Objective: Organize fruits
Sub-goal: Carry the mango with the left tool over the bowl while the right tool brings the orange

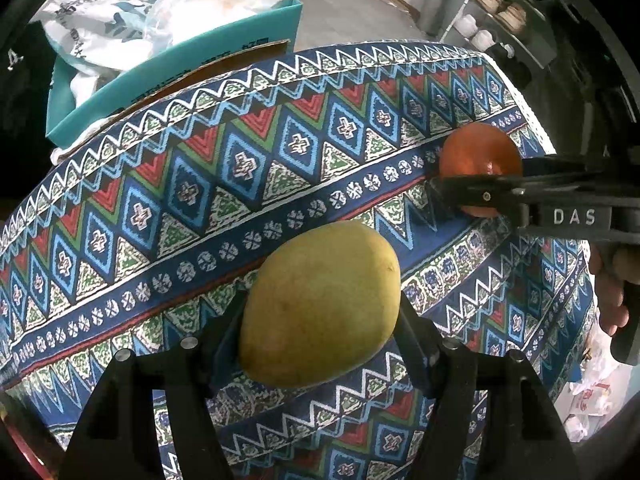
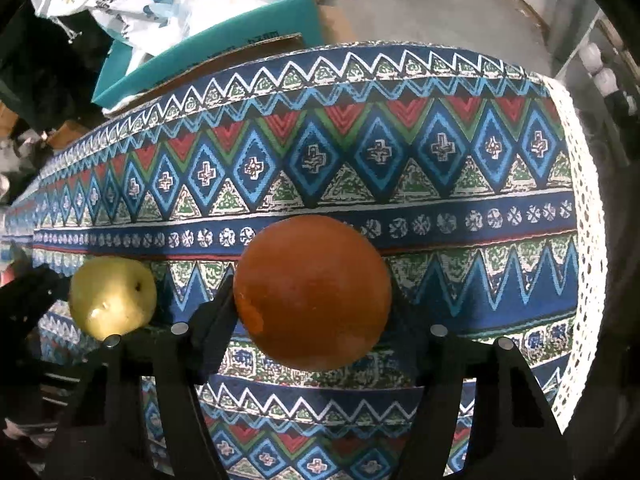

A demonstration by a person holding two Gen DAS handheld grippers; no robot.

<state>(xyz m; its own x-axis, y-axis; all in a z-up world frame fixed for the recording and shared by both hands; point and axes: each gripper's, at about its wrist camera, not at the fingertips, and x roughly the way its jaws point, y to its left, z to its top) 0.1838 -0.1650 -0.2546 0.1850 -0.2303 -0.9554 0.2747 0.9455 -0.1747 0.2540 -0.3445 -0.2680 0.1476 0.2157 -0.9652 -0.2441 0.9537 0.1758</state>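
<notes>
My left gripper (image 1: pixel 320 320) is shut on a yellow-green mango (image 1: pixel 320 304) and holds it over the patterned tablecloth (image 1: pixel 200 184). The mango also shows in the right wrist view (image 2: pixel 112 298), at the left, with the left gripper's black fingers beside it. My right gripper (image 2: pixel 312 300) is shut on an orange (image 2: pixel 312 292) over the same cloth (image 2: pixel 440 200). In the left wrist view the orange (image 1: pixel 476 152) sits at the right, clamped in the right gripper's black fingers (image 1: pixel 480 194), marked DAS.
A teal cardboard box (image 1: pixel 168 68) with white printed bags (image 1: pixel 100 12) stands beyond the table's far edge; the box also shows in the right wrist view (image 2: pixel 208 48). A shelf with white jars (image 1: pixel 480 28) stands at the far right. The cloth's lace edge (image 2: pixel 584 240) marks the table's right end.
</notes>
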